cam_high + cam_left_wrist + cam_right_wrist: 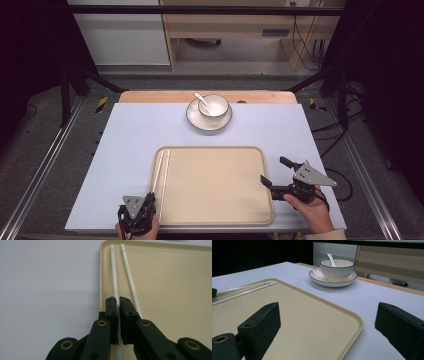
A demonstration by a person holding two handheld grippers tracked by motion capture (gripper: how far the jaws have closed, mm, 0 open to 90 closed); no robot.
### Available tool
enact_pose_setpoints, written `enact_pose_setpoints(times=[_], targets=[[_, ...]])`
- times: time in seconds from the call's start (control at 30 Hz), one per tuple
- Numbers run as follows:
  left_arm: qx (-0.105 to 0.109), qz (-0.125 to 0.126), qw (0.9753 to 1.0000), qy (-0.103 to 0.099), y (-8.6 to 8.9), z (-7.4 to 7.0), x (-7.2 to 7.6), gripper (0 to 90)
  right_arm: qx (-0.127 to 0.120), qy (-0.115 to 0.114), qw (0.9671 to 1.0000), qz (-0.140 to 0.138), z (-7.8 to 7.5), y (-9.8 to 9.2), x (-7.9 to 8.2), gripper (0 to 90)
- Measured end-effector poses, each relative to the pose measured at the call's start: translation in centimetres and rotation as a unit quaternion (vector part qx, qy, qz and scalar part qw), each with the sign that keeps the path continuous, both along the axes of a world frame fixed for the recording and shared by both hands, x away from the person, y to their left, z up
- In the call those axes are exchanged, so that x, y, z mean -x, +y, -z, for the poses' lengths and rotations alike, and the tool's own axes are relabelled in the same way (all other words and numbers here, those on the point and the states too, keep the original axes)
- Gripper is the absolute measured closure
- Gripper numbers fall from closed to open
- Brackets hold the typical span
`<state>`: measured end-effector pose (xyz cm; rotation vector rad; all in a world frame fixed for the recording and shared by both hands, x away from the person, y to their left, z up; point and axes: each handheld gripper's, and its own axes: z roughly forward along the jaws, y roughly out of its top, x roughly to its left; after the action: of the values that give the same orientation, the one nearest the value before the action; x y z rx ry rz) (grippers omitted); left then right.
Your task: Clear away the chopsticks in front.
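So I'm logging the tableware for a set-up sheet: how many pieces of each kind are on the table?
Chopsticks: 2, the left chopstick clamped in the left tongs, the right chopstick beside it on the tray
Tray: 1
Bowl: 1
Saucer under the bowl: 1
Spoon in the bowl: 1
Total: 6

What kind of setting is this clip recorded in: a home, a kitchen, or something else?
Probably a lab or data-collection workspace, not a home. A black frame and floor rails surround the table, cables hang at the back, and the tray, bowl and chopsticks look staged.
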<state>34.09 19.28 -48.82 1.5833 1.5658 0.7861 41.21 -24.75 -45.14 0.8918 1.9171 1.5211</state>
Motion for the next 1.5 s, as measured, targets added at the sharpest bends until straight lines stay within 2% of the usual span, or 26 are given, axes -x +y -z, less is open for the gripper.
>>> enact_pose_setpoints(times=[0.13,0.23,0.33,0.53,0.7,0.83,0.93,1.0,1.07,1.1,1.2,1.3,1.4,1.5], targets=[[0.002,0.005,1.0,0.007,0.0,0.1,-0.2,85.4,0.0,0.001,1.0,0.0,0.0,0.0,0.0,6.7],[0.003,0.007,1.0,0.004,-0.1,0.1,-0.3,83.8,-0.001,0.001,1.0,0.001,0.0,0.0,0.0,6.7],[-0.002,0.007,1.0,-0.003,-0.3,-0.1,-0.3,75.3,-0.001,0.002,1.0,0.001,0.0,0.0,0.0,6.7],[-0.01,0.018,0.9997,-0.014,-0.1,-0.7,-0.7,67.7,-0.002,0.002,1.0,0.001,0.1,0.0,0.0,6.7],[-0.022,0.054,0.9982,-0.015,0.2,-1.3,-1.7,55.9,-0.003,0.002,1.0,0.003,0.0,0.0,0.0,6.7],[-0.033,0.094,0.9947,-0.026,0.4,-2.5,-2.9,44.8,-0.002,0.0,1.0,0.004,0.0,-0.2,0.0,6.4],[-0.032,0.123,0.9912,-0.035,0.5,-3.5,-4.0,37.8,-0.003,-0.002,1.0,0.005,0.0,-0.2,-0.1,6.0],[-0.022,0.141,0.9892,-0.035,0.8,-4.2,-4.9,33.8,-0.003,-0.003,1.0,0.006,0.0,-0.3,0.0,5.9],[-0.016,0.152,0.9873,-0.044,1.1,-5.0,-5.7,32.0,-0.004,-0.003,1.0,0.007,0.0,-0.3,0.0,5.6],[-0.014,0.167,0.9849,-0.045,1.3,-5.4,-6.2,30.4,-0.004,-0.004,1.0,0.007,-0.1,-0.3,0.0,5.5],[-0.018,0.183,0.9817,-0.047,1.8,-6.0,-7.2,26.1,-0.005,-0.006,0.9999,0.009,-0.1,-0.4,0.0,5.2],[-0.032,0.201,0.9771,-0.062,2.4,-6.7,-8.1,23.6,-0.005,-0.007,0.9999,0.01,-0.1,-0.4,-0.1,5.0],[-0.029,0.216,0.9733,-0.074,3.2,-7.1,-8.6,20.3,-0.004,-0.011,0.9999,0.009,-0.1,-0.5,-0.1,4.7],[-0.018,0.222,0.9706,-0.091,4.1,-7.6,-9.0,17.9,-0.004,-0.011,0.9999,0.011,-0.1,-0.5,-0.1,4.6]])
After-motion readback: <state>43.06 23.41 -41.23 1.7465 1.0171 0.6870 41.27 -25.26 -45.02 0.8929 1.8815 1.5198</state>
